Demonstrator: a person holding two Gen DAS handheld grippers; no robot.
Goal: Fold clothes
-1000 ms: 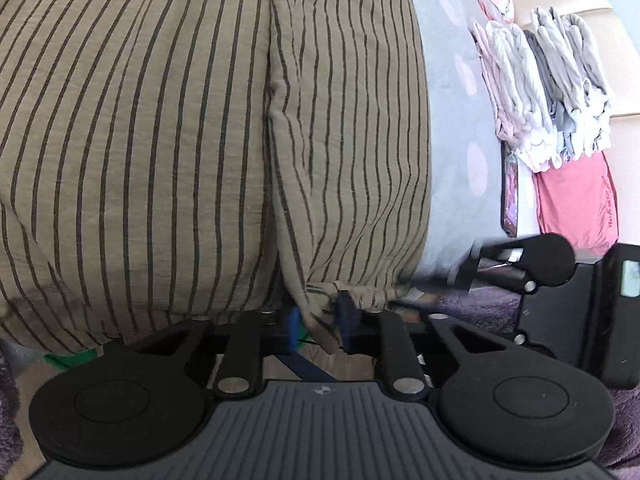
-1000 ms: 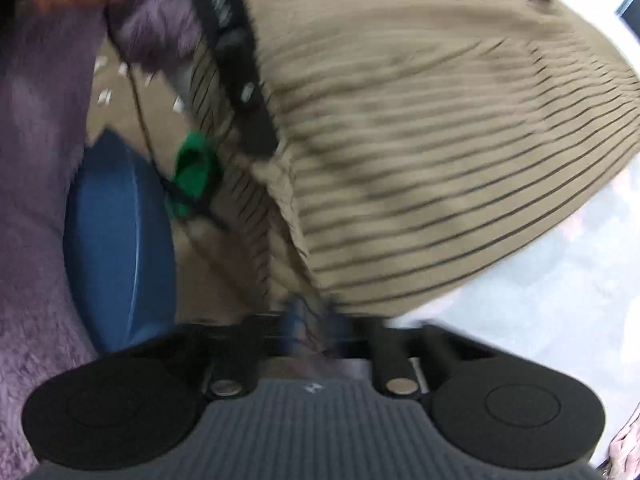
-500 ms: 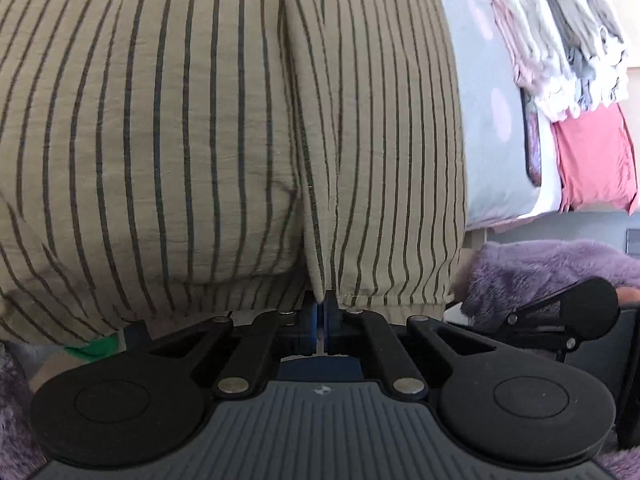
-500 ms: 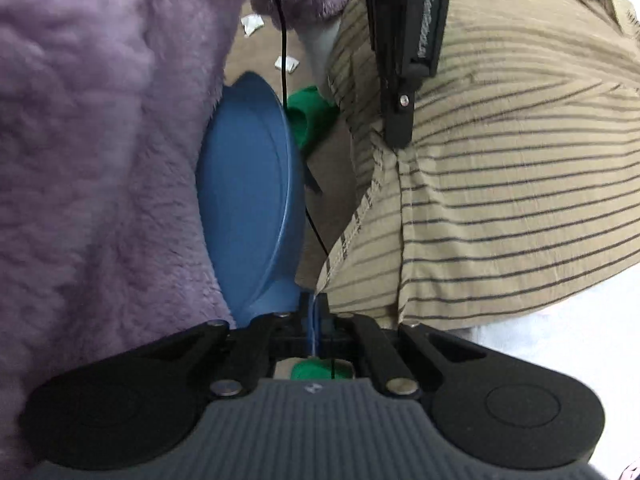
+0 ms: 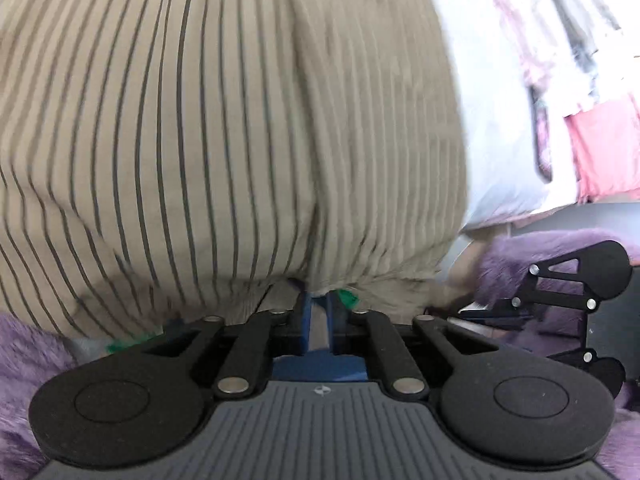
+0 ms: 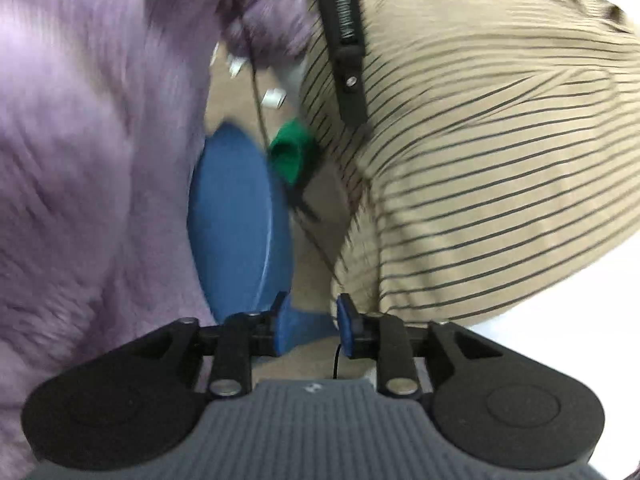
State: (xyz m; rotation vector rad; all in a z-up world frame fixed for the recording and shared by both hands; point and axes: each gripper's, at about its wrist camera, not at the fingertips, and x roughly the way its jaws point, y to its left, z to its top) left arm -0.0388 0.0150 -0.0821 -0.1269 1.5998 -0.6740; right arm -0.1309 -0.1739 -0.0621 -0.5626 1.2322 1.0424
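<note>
Both grippers point steeply down over the near edge of a bed w/ a pale sheet (image 5: 496, 152). The left gripper (image 5: 319, 312) has its blue pads only a narrow slot apart and its jaws are opening; the hem of the striped shirt (image 5: 224, 120) hangs right at the fingertips, but the blur won't let me say if cloth is actually between the pads or just in front of them. The right gripper (image 6: 312, 326) shows a clear gap between its blue pads, jaws opening, nothing between them, the shirt's edge just beside the right-hand pad. The shirt itself is thin, crinkly, khaki fabric w/ fine dark stripes, lying spread across the bed and drooping over the near edge in soft bulging folds, w/ a long lengthwise crease down the middle in the left wrist view. In the right wrist view the other gripper's black body (image 6: 346, 40) hangs down onto the shirt edge, a hand at the top gripping it, a thin black cable trailing down. A fuzzy purple sleeve (image 6: 80, 152) fills the left side of that view. Below sit a smooth blue rounded stool seat (image 6: 236, 216) and a green slipper (image 6: 292, 152) on a tan floor. At the far side of the bed, blurred, a pile of pink and grey folded clothes (image 5: 580, 72).
</note>
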